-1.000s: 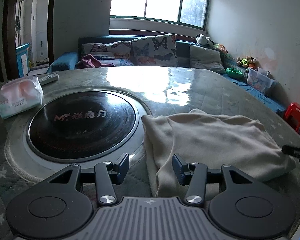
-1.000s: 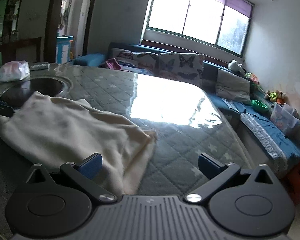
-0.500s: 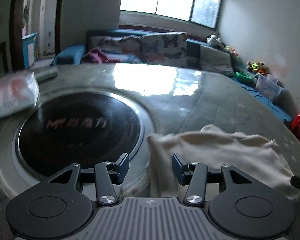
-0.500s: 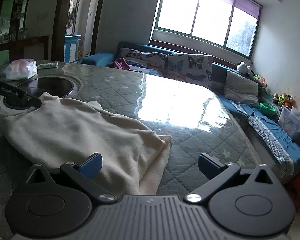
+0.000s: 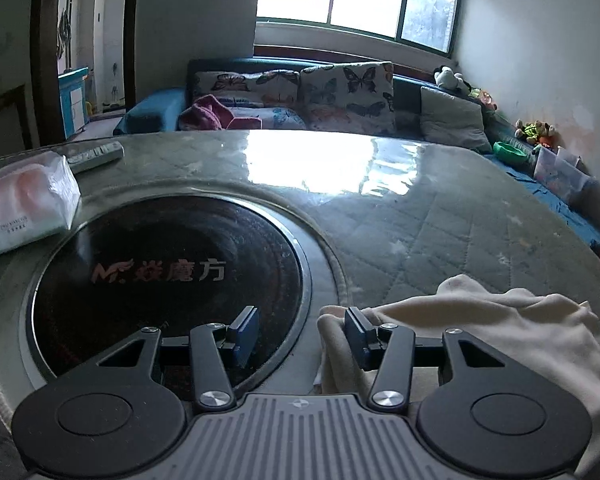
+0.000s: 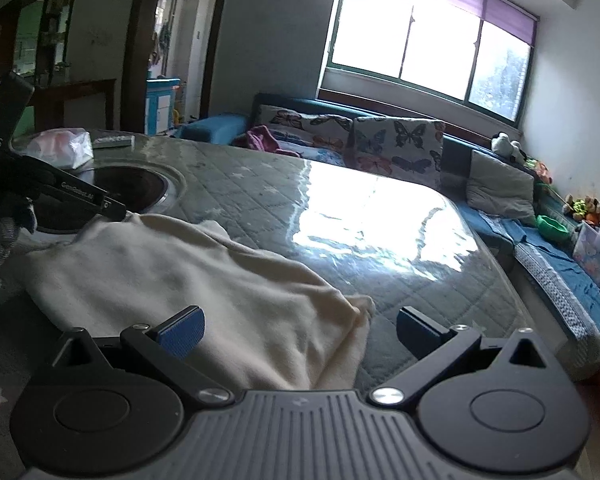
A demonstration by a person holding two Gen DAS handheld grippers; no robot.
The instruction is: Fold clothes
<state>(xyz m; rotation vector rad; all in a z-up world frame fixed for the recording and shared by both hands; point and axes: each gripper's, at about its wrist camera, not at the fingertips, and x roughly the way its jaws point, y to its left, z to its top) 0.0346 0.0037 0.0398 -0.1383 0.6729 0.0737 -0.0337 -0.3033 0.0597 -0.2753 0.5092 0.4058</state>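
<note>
A cream garment (image 6: 188,276) lies folded on the quilted table, its right corner (image 6: 364,304) between the fingers of my right gripper (image 6: 300,326). That gripper is wide open and empty, low over the cloth's near edge. In the left wrist view the same garment (image 5: 500,332) sits at the lower right. My left gripper (image 5: 302,330) is open, with the cloth's left corner bunched against its right finger (image 5: 356,330). Seen from the right wrist view, the left gripper (image 6: 72,196) hovers at the cloth's far left corner.
A round black hotplate (image 5: 168,276) is set into the table (image 5: 420,216) left of the garment. A tissue pack (image 5: 24,204) and a remote (image 5: 96,156) lie at the far left. A sofa with butterfly cushions (image 6: 352,140) runs behind the table.
The left gripper has drawn back and left, so the garment now lies at its right finger rather than ahead. The right gripper has shifted to the cloth's right corner. Both stay open.
</note>
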